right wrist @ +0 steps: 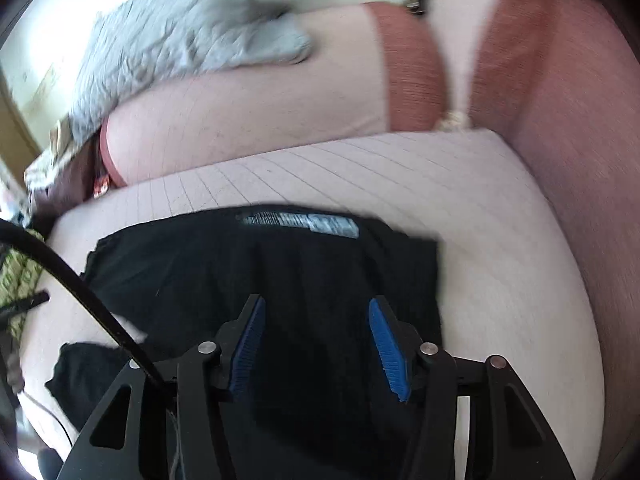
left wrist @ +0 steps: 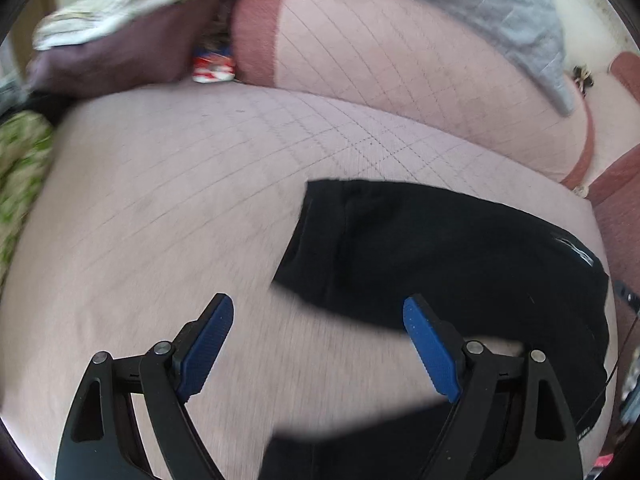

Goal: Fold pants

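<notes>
Both grippers hang free over black pants on the sofa seat

The pants (left wrist: 440, 248) lie bunched on the pale checked cushion (left wrist: 168, 208) of a sofa, toward its right end near the reddish armrest (right wrist: 560, 120). They look partly doubled over, and a printed label (right wrist: 308, 222) faces up along the far edge, so the cloth is probably resting there to be squared up for a further fold; how many folds are done I cannot tell, since both views are blurred

The left gripper (left wrist: 318, 308) hovers with its jaws spread wide and nothing between them; one blue pad (left wrist: 424, 344) sits over the near left edge of the pants, the other over bare cushion. That straddle suits a grab at the edge or corner

The right gripper (right wrist: 316, 308) hangs over the middle of the black cloth, jaws likewise apart and empty. Whether either touches the fabric I cannot tell

A grey quilted blanket (right wrist: 180, 40) is draped over the back cushion (right wrist: 248, 112), well apart from the pants, so it should not get in the way
</notes>
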{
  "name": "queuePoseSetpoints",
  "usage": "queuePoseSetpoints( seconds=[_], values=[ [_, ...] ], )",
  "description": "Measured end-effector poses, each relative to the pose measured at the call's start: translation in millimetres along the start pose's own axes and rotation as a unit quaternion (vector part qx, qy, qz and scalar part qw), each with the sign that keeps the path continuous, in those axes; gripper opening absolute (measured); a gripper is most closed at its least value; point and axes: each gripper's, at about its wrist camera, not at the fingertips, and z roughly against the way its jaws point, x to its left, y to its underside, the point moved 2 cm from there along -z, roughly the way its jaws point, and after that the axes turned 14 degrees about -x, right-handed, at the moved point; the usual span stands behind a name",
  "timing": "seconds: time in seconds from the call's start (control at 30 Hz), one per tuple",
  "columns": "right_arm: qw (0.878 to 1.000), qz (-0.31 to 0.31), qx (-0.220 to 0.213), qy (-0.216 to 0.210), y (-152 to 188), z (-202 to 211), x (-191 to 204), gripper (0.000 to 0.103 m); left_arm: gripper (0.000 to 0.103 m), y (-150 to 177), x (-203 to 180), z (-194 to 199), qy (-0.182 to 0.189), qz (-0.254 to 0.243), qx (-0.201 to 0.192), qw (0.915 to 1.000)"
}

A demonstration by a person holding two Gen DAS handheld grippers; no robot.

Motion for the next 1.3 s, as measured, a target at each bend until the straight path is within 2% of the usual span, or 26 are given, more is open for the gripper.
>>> queuePoseSetpoints(
  seconds=[0.13, 0.23, 0.37, 0.47, 0.5, 0.57, 0.6, 0.63, 0.67, 0.7, 0.77, 0.93, 1.03, 1.17, 1.3],
  values=[
    [0.999, 0.004, 0.027, -0.019, -24, -54, 5, 0.065, 0.086, -22, 10, -60, 0.007, 0.024, 0.026, 0.9993],
    [0.998, 0.030, 0.042, -0.024, -36, -88, 13, 0.066, 0.086, -37, 12, -87, 0.011, 0.031, 0.021, 0.9992],
    [0.995, 0.059, 0.074, -0.040, -37, -119, 22, 0.066, 0.096, -47, -7, -108, 0.019, -0.024, 0.019, 0.9994],
    [0.990, 0.081, 0.104, -0.056, -34, -141, 31, 0.066, 0.097, -44, -30, -116, 0.033, -0.083, 0.032, 0.9955],
    [0.988, 0.089, 0.115, -0.058, -31, -147, 35, 0.067, 0.093, -42, -36, -116, 0.037, -0.093, 0.033, 0.9944],
    [0.986, 0.108, 0.115, -0.058, -28, -151, 42, 0.069, 0.063, -38, -47, -111, 0.040, -0.119, 0.025, 0.9918],
    [0.985, 0.114, 0.113, -0.062, -27, -152, 45, 0.067, 0.026, -39, -52, -105, 0.056, -0.123, 0.022, 0.9906],
    [0.984, 0.114, 0.115, -0.069, -25, -151, 50, 0.061, 0.012, -40, -55, -103, 0.074, -0.118, 0.029, 0.9898],
    [0.983, 0.110, 0.119, -0.085, -23, -149, 55, 0.037, 0.012, -40, -56, -101, 0.087, -0.108, 0.037, 0.9896],
    [0.983, 0.107, 0.120, -0.091, -21, -148, 59, 0.020, 0.012, -41, -58, -99, 0.078, -0.113, 0.033, 0.9900],
    [0.984, 0.104, 0.114, -0.087, -21, -140, 65, 0.010, 0.012, -39, -64, -90, 0.063, -0.129, 0.020, 0.9895],
    [0.988, 0.099, 0.089, -0.078, -20, -103, 78, 0.006, 0.012, -40, -68, -50, 0.052, -0.132, -0.022, 0.9897],
    [0.989, 0.110, 0.073, -0.070, -20, -68, 86, 0.006, 0.012, -37, -66, -11, 0.056, -0.128, -0.054, 0.9887],
    [0.989, 0.120, 0.051, -0.068, -5, -7, 92, 0.006, 0.012, -19, -57, 46, 0.057, -0.139, -0.091, 0.9845],
    [0.990, 0.114, 0.043, -0.071, 31, 48, 99, 0.006, 0.012, 21, -48, 94, 0.062, -0.144, -0.108, 0.9817]
  ],
)
